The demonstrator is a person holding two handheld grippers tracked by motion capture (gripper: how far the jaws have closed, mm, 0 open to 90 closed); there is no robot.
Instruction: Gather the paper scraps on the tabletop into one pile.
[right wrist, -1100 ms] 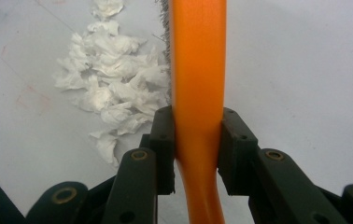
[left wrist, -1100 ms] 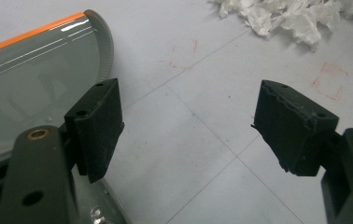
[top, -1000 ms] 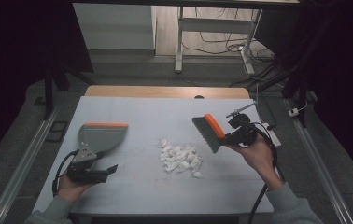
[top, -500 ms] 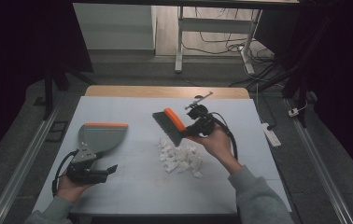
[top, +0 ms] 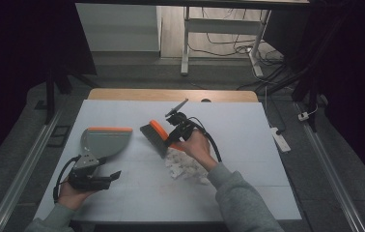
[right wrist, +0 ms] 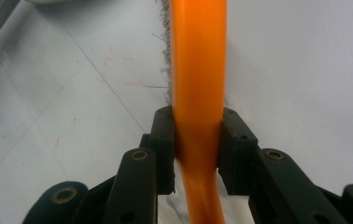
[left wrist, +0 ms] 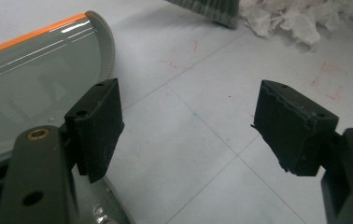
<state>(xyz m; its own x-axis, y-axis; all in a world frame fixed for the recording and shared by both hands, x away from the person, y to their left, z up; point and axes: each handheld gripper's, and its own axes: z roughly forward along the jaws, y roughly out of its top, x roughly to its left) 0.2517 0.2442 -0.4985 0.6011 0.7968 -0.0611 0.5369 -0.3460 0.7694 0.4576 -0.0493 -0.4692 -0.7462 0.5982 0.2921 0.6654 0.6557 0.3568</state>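
My right gripper (top: 175, 133) is shut on the orange handle (right wrist: 198, 84) of a hand brush (top: 154, 137). The brush's dark bristles rest on the table just left of a pile of white paper scraps (top: 186, 166). In the right gripper view both pads clamp the handle at my right gripper (right wrist: 198, 135). A grey dustpan (top: 104, 141) with an orange lip lies at the left. My left gripper (top: 96, 180) sits at the dustpan's near end. Its jaws stand open at my left gripper (left wrist: 188, 126) over bare table, with the dustpan (left wrist: 30, 84) beside the left pad. The scraps (left wrist: 296, 21) lie ahead.
The white table top (top: 253, 154) has a wooden strip (top: 171, 94) along its far edge. A power strip (top: 280, 137) lies on the floor at the right. Metal rails (top: 23, 169) run along both sides, and desk legs and cables stand beyond.
My right hand carried the brush from the right of the scrap pile leftward and down, so it now sits at the pile's left. The left hand and the dustpan stayed put.
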